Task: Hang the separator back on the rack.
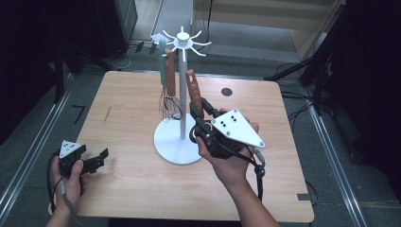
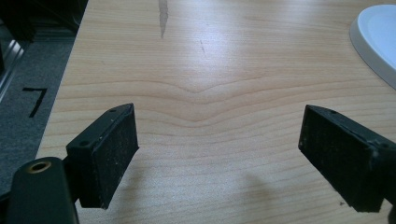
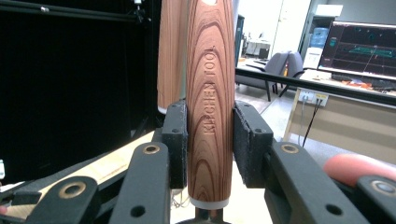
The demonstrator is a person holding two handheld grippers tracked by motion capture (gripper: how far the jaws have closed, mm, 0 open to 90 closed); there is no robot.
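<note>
R gripper (image 1: pixel 201 113) clamped on wooden-handled utensil (image 1: pixel 194 92), pads gripping the lower handle from both sides; in R gripper view the handle (image 3: pixel 210 93) stands upright between the jaws, "KITCHEN TOOL" stamped along it, pale collar below the grip. Utensil sits just at 3 o'clock of the rack pole (image 1: pixel 182 94), handle top below the white hook crown (image 1: pixel 182 40); working end hidden behind the gripper, can't tell what kind.

Rack: white round base (image 1: pixel 170 142) near table centre. Already hanging at 9 o'clock of pole: whisk w/ wooden handle (image 1: pixel 170 80), and a pale green-handled tool (image 1: pixel 162 64) beside it.

L gripper (image 1: pixel 94 161) at 7–8 o'clock of the base, well apart, low over the table (image 2: pixel 210 70). Jaws wide, nothing between; bare wood ahead, base edge (image 2: pixel 378 42) at upper R of its view.

Step in hand, as I read it: hanging the utensil on the rack, mid-lift. Could equally be a take-off; frames don't settle it.

Next calls for: raise handle top to hook height, line its end up w/ a free prong on the 3 o'clock side, keep clear of the whisk. Can't see a hang hole from here.
</note>
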